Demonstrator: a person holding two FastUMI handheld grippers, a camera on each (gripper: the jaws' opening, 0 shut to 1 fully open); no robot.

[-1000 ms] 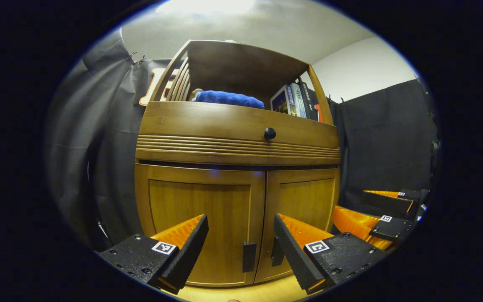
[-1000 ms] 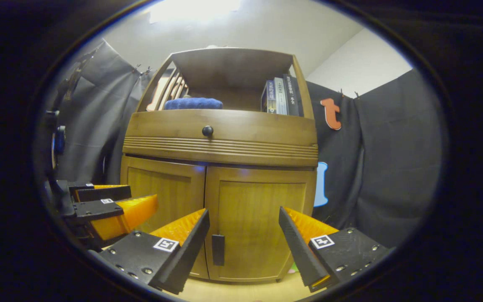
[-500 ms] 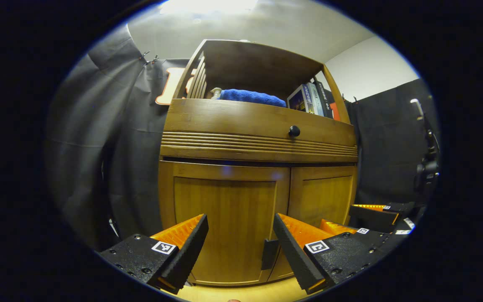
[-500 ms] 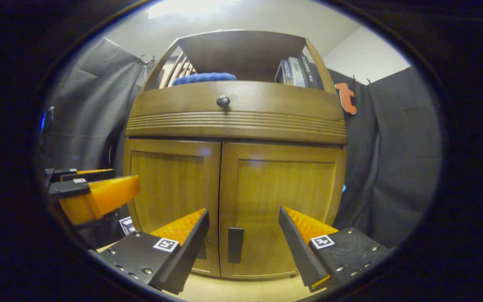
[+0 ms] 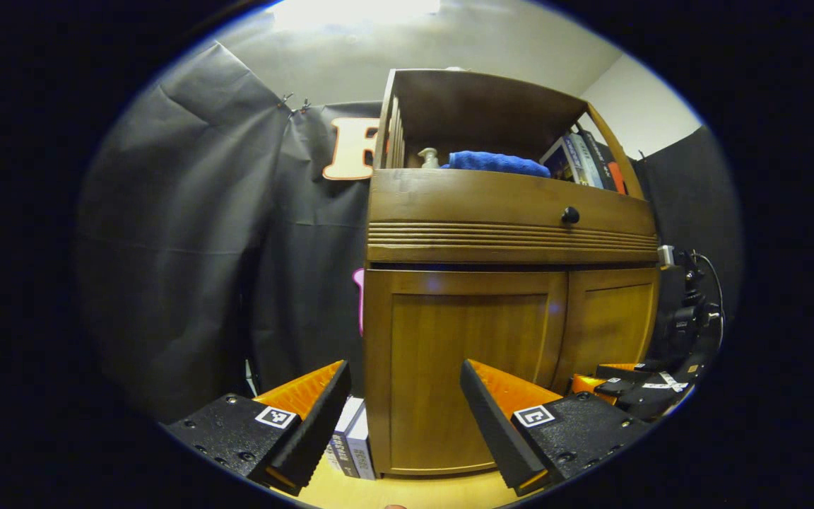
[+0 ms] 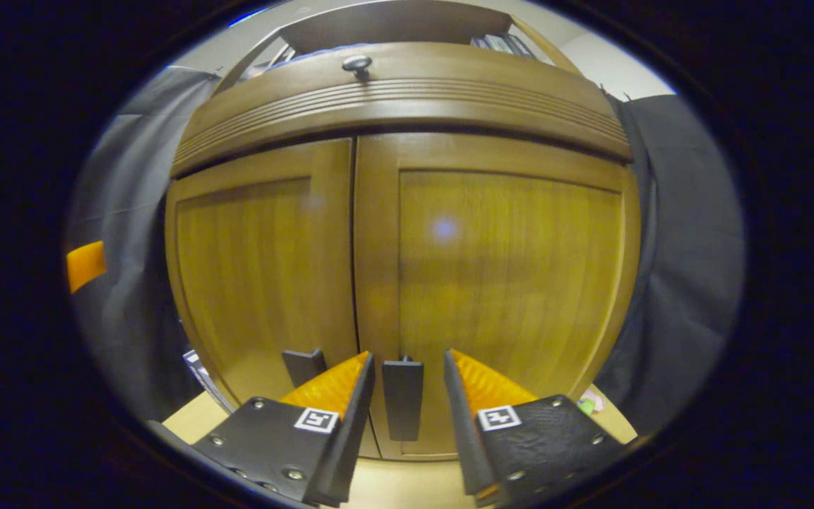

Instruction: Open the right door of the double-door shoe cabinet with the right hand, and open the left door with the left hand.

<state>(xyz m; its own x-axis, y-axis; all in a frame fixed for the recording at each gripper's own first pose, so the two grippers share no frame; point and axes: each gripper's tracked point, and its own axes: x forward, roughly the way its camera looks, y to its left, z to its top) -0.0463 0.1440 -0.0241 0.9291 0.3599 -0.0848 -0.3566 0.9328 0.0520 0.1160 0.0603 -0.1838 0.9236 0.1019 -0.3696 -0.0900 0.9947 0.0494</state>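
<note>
right gripper (image 6: 407, 396) sits low, close to the shoe cabinet (image 6: 407, 233), fingers parted either side of the right door's handle (image 6: 403, 396), not pressing it. left gripper (image 5: 405, 417), spread wide, faces the closed left door (image 5: 467, 375) from farther back.

Books (image 5: 350, 442) on floor crowd cabinet (image 5: 474, 367) left side.

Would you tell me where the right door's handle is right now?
In the right gripper view, the right door's handle sits low on the door, by the centre seam, between the right gripper's open jaws.
</note>
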